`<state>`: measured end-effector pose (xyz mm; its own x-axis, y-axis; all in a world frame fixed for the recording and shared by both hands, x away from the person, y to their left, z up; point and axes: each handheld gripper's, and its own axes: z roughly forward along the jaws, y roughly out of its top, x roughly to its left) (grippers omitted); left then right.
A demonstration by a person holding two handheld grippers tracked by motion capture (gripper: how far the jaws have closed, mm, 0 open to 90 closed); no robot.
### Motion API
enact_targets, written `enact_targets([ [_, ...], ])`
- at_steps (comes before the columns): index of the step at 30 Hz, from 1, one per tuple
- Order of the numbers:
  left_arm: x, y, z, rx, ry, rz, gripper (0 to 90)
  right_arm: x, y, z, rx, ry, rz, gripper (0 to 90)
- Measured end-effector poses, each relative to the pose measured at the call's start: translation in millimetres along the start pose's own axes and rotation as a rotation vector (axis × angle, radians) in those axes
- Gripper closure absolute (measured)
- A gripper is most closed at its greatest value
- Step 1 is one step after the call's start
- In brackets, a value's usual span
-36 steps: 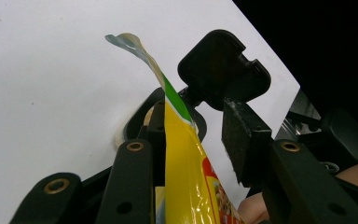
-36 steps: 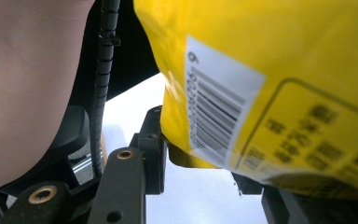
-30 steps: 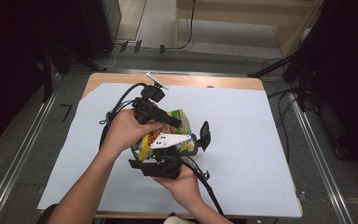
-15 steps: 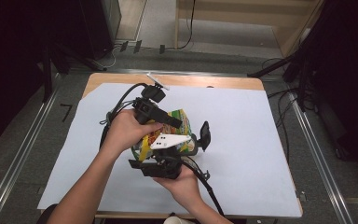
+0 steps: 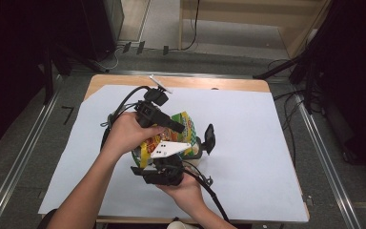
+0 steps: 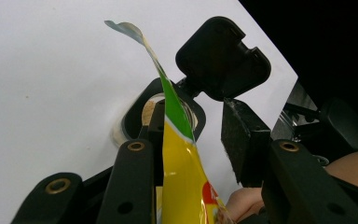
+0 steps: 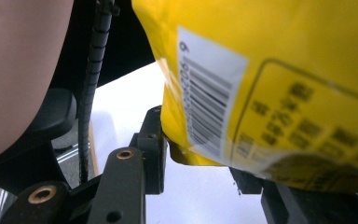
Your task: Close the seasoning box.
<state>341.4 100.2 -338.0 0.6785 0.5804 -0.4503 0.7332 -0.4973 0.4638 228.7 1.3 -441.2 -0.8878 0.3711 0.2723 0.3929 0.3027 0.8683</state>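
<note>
One snack bag (image 5: 183, 136) – yellow and green – sits mid-desk (image 5: 248, 124) on the white sheet, between two tools. Left tool (image 6: 200, 135): jaws partly apart, bag edge against one jaw, clear gap to the other. Right tool (image 7: 200, 163): bag corner between its jaws – grip unclear. One barcode on the bag.

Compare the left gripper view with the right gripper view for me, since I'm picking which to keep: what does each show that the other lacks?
The left gripper view alone gives the snack bag's torn green top edge standing between the left gripper jaws, with a round black part beyond. The right gripper view alone gives the bag's barcode and printed back, and a ribbed cable. Both share the yellow bag and the white table cover.
</note>
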Motion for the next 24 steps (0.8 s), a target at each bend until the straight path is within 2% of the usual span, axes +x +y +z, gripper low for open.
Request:
enact_targets([
  [5, 2.9, -0.5, 0.5, 0.008, -0.003, -0.005, 66.5, -0.5, -4.3, 2.0, -0.009, 0.013, -0.007, 61.5],
  [9, 4.8, -1.0, 3.3, 0.013, -0.026, -0.009, 68.1, -0.4, -7.3, 3.9, 0.003, 0.011, -0.017, 58.0],
  [10, 4.7, -1.3, 6.6, 0.025, -0.025, -0.005, 68.6, -4.3, -10.6, 7.5, 0.017, 0.057, 0.030, 58.4],
  [11, 4.9, -1.4, 8.5, 0.033, -0.026, -0.004, 69.9, -5.5, -12.9, 8.8, 0.018, 0.062, 0.041, 58.6],
  [16, 8.6, -2.3, 14.2, 0.058, -0.024, -0.002, 73.1, -5.0, -16.8, 11.9, 0.038, 0.051, 0.030, 58.7],
  [24, 12.6, -3.8, 15.5, 0.056, -0.037, 0.002, 78.2, -7.0, -21.2, 15.2, 0.050, 0.045, 0.015, 55.4],
])
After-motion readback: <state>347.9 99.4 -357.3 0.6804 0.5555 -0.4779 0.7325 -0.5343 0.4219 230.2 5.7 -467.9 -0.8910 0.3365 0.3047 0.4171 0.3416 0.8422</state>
